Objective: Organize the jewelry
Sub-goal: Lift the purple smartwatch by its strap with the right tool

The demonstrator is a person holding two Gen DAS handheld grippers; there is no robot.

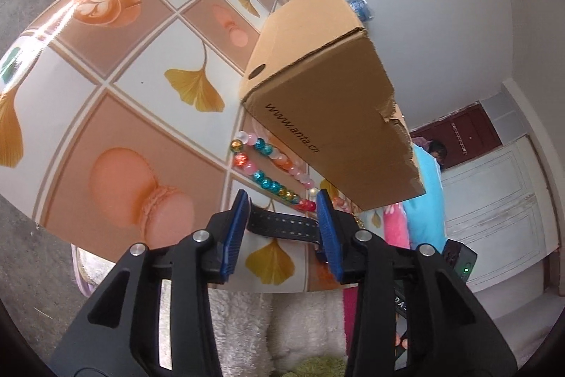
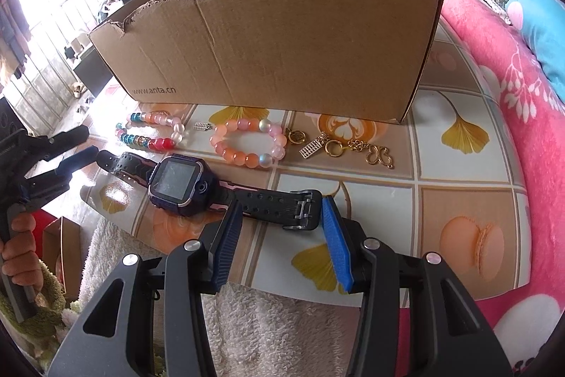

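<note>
A black and purple smartwatch point(image 2: 176, 182) lies flat on the patterned tabletop in front of an open cardboard box point(image 2: 275, 45). My right gripper point(image 2: 282, 221) is open, its blue pads either side of the watch's buckle strap end point(image 2: 300, 207). My left gripper point(image 1: 282, 218) is open around the other strap end point(image 1: 282, 225); it also shows at the left of the right wrist view point(image 2: 70, 154). A multicoloured bead bracelet point(image 2: 152, 129), a pink-orange bead bracelet point(image 2: 247, 143) and gold charms on a chain point(image 2: 339, 147) lie between watch and box.
The box point(image 1: 335, 94) stands close ahead of both grippers. The table's front edge hangs over a white fluffy cloth point(image 2: 282, 324). A pink flowered blanket point(image 2: 512, 94) lies to the right. A small silver charm point(image 2: 202, 127) sits between the bracelets.
</note>
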